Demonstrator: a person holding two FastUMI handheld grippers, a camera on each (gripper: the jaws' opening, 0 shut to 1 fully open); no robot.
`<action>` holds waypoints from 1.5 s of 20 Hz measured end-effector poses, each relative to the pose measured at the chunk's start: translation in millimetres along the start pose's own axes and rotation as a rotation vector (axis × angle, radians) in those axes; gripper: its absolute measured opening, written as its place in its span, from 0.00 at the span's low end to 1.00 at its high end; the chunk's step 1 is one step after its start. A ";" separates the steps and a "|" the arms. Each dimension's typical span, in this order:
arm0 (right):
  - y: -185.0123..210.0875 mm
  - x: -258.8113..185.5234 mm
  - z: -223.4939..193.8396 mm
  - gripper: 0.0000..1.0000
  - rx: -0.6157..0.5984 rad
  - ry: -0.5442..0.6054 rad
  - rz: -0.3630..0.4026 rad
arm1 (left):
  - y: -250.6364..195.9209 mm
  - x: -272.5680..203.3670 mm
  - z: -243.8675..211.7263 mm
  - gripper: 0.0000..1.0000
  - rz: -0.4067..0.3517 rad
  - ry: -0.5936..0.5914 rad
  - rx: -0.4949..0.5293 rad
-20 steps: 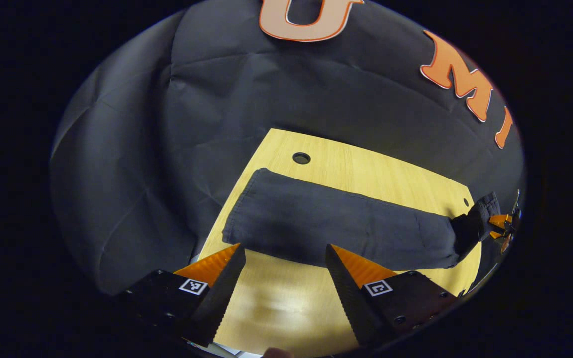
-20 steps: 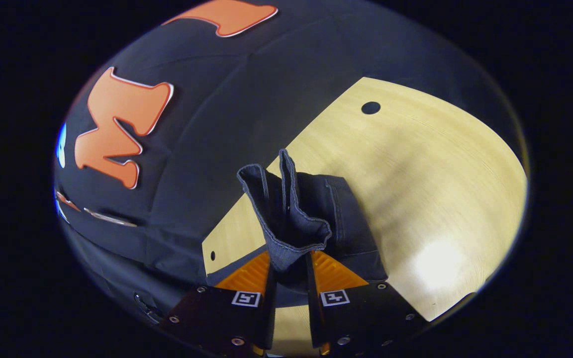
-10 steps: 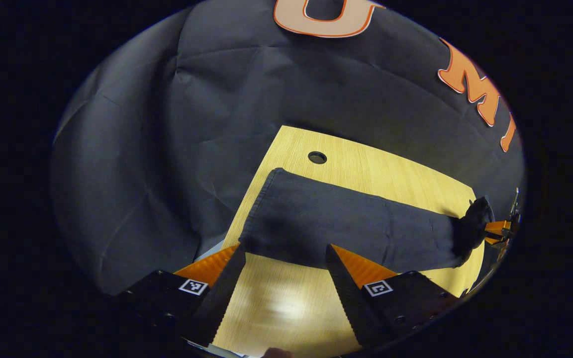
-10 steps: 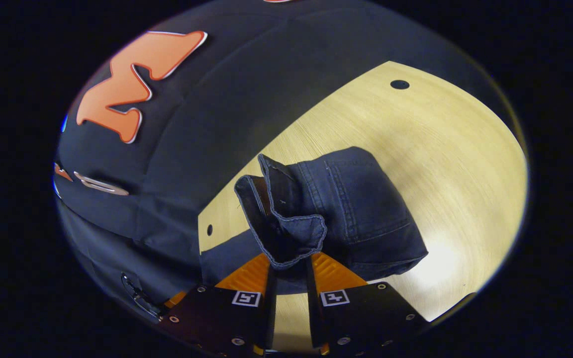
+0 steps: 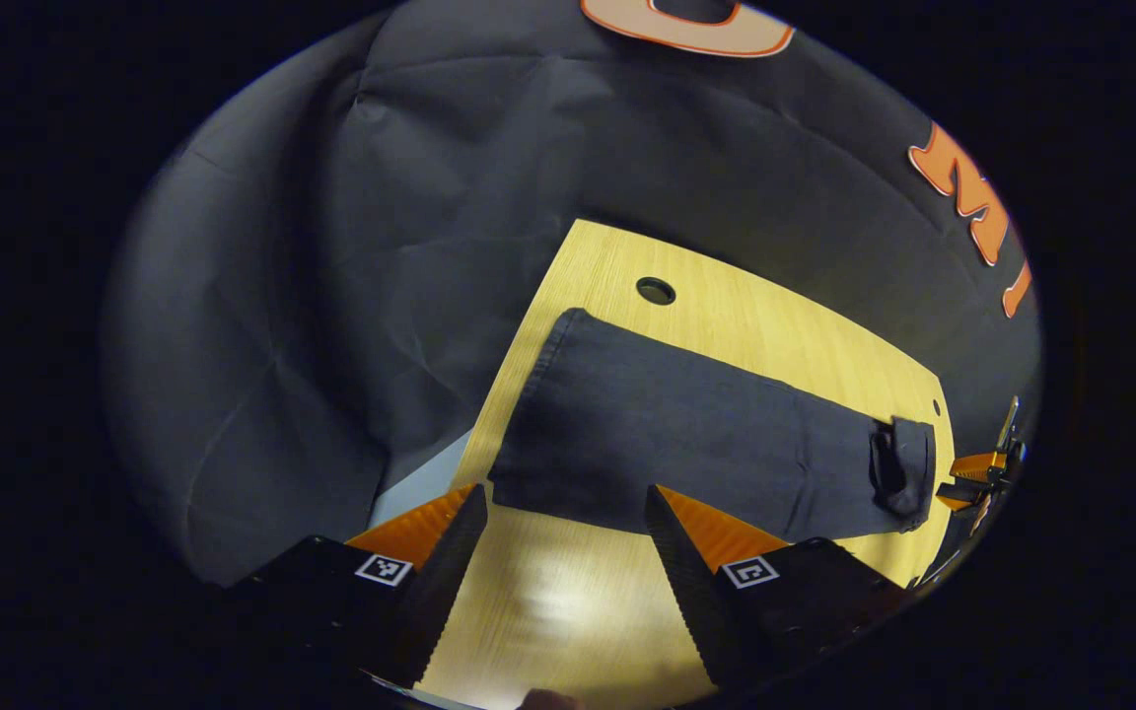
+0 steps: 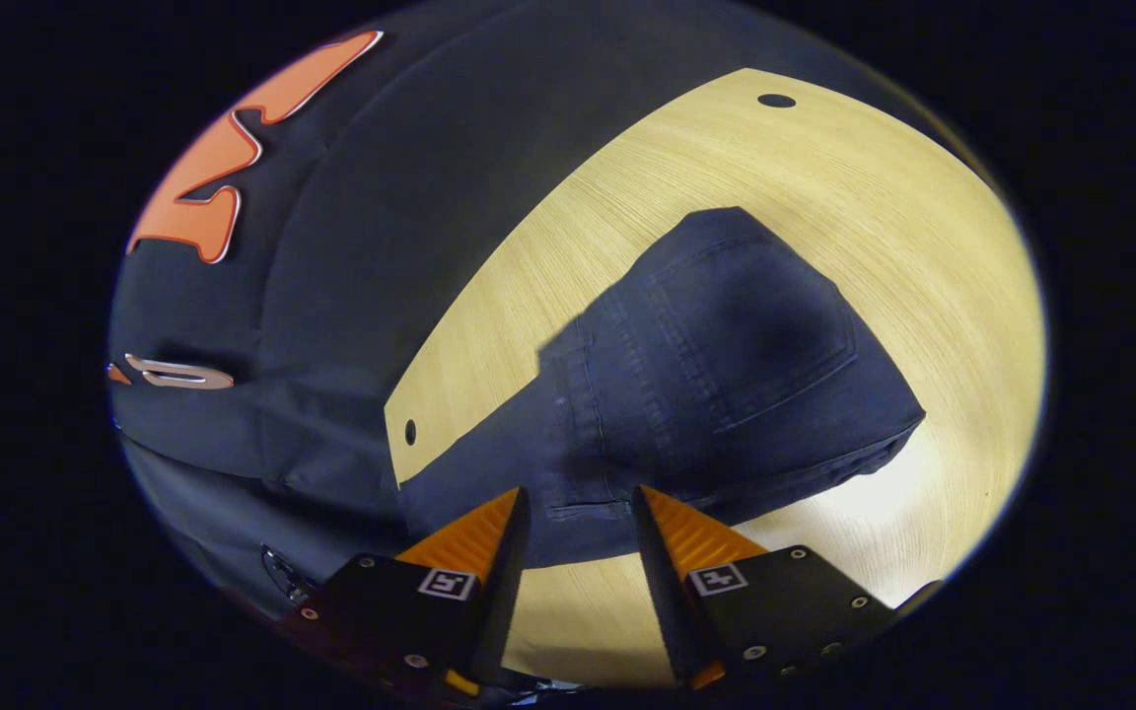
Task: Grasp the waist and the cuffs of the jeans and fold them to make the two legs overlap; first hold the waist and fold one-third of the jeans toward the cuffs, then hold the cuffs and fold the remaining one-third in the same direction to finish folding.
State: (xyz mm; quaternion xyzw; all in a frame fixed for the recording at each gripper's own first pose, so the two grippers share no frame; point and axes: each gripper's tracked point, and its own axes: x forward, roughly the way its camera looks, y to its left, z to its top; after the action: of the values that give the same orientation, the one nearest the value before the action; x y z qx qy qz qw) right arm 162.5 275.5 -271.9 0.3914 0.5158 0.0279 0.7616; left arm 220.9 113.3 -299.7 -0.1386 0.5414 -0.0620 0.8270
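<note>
In the left gripper view, the left claw (image 5: 556, 537) was held low over the near edge of the desk (image 5: 726, 325), released, with bare wood seen between its fingers and the near hem of the jeans (image 5: 686, 434) lying just beyond the fingertips. The jeans were spread as one long dark strip across the desk, the legs judged to be already overlapped, the cuffs at the left end near a round hole (image 5: 656, 290). At the far right end a small turned-over flap of the waist was seen, with the right claw (image 5: 972, 483) just beside it.

In the right gripper view, the right claw (image 6: 576, 532) was likewise released, nothing between its fingers, the waist of the jeans (image 6: 726, 375) lying flat just past them, pocket up.

The first third-fold was judged barely started; the waist would need gripping and carrying toward the cuffs.
</note>
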 end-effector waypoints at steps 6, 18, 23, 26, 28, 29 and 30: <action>0.6 -17.7 2.2 0.89 -0.030 -0.050 -0.003 | 0.8 -2.6 -6.4 0.98 0.005 0.090 -0.014; -20.8 -82.1 -9.1 0.99 -0.096 -0.182 -0.063 | 3.8 -1.0 -18.0 0.98 0.058 0.310 0.150; -38.1 -99.4 -16.6 0.99 -0.085 -0.205 -0.088 | 1.7 1.4 -19.8 0.98 0.061 0.349 0.206; -42.1 -101.6 -15.3 0.99 -0.065 -0.205 -0.087 | -4.3 1.1 -25.8 0.83 0.065 0.355 0.189; -41.0 -103.3 -12.2 0.99 -0.071 -0.202 -0.077 | -8.2 2.7 -26.3 0.78 0.038 0.358 0.184; -41.9 -104.8 -9.3 0.99 -0.071 -0.205 -0.073 | -15.3 3.9 -27.1 0.59 0.019 0.346 0.154; -41.6 -106.1 -8.6 0.99 -0.075 -0.205 -0.069 | -18.1 5.9 -28.2 0.39 0.019 0.351 0.162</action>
State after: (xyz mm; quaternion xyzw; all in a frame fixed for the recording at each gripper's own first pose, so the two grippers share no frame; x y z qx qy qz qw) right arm 91.1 204.3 -218.3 0.3453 0.4470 -0.0191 0.8250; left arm 198.4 89.9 -310.1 -0.0535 0.6717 -0.1208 0.7289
